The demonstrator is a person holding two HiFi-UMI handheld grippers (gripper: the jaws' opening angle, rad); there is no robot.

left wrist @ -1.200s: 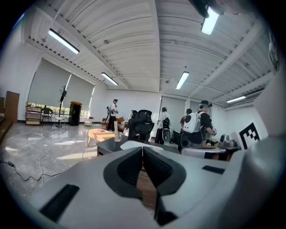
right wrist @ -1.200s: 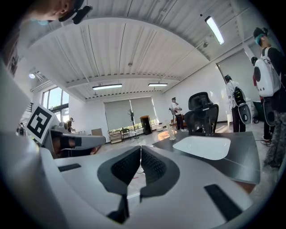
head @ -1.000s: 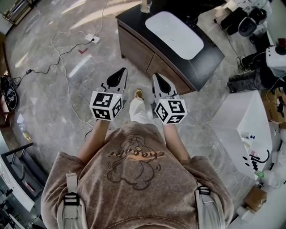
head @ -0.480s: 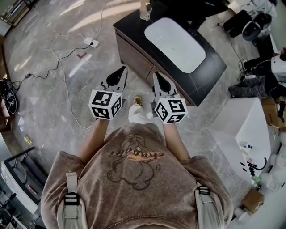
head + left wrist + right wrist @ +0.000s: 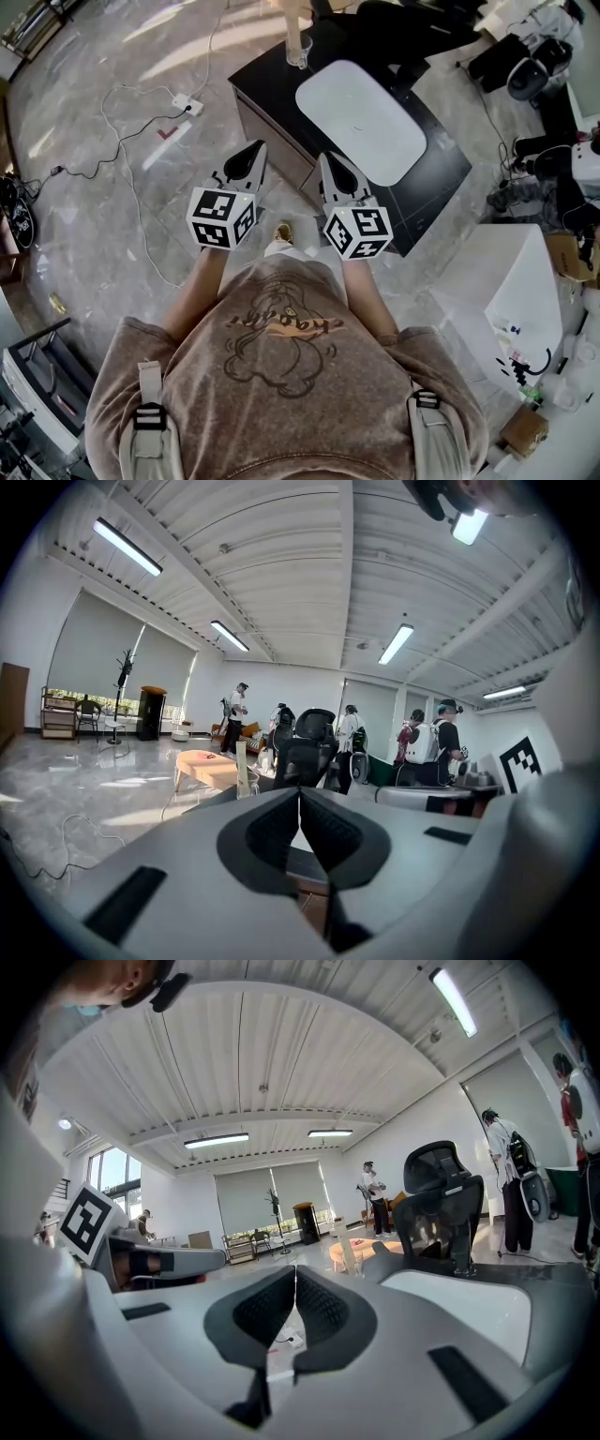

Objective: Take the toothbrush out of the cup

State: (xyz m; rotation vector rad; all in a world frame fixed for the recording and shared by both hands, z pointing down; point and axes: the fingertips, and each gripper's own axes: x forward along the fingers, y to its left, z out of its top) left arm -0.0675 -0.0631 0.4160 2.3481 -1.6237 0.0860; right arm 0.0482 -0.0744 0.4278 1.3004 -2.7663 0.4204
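A clear cup (image 5: 299,49) with a pale toothbrush (image 5: 292,21) standing in it sits on the far left corner of a dark cabinet (image 5: 441,159). Both grippers are held out side by side in front of the person, well short of the cup. My left gripper (image 5: 257,148) is shut and empty, over the floor just before the cabinet's front. My right gripper (image 5: 329,158) is also shut and empty, over the cabinet's near edge. In the left gripper view the jaws (image 5: 300,794) meet and the cup (image 5: 247,782) is small and far off. The right gripper view shows closed jaws (image 5: 295,1274) and the cup (image 5: 349,1256) beyond them.
A white oval basin (image 5: 361,117) fills the cabinet top. A black office chair (image 5: 412,33) stands behind it. A cable and power strip (image 5: 184,101) lie on the marble floor at left. A white table (image 5: 511,291) stands at right. Several people (image 5: 427,747) stand far back.
The person has walked toward the cabinet, so the cabinet, basin and cup have come nearer and lower in the head view. Both grippers stay shut and keep their pose.
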